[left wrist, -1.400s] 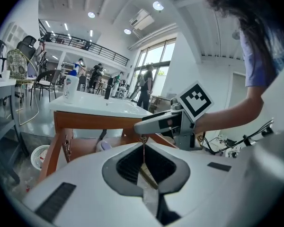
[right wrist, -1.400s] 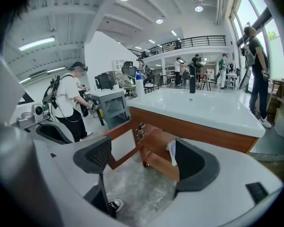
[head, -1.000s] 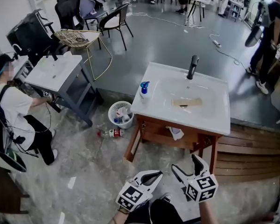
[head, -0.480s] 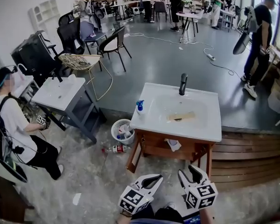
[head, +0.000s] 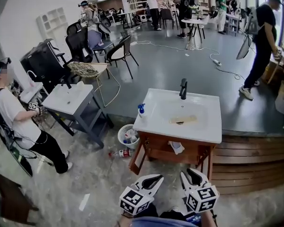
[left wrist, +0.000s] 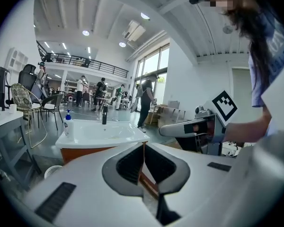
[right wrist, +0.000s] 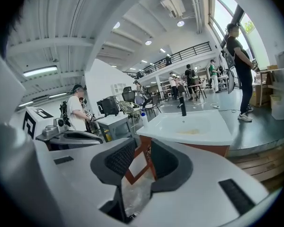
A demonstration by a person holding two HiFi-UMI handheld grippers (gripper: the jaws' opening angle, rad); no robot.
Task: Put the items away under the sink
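Head view: the left gripper [head: 154, 179] and right gripper [head: 189, 174] are held low against the body, likely because the person stands back from the sink [head: 201, 151] with nothing picked. A spray bottle [head: 141, 110] stands on the worktop [head: 213, 129]. Another bottle [head: 124, 153] lies on the floor by a basket [head: 122, 132]. All are well apart from the jaws.

Left gripper view: jaws together, empty, spray bottle far ahead-left.

Right gripper view: jaws slightly apart, empty, sink well beyond.
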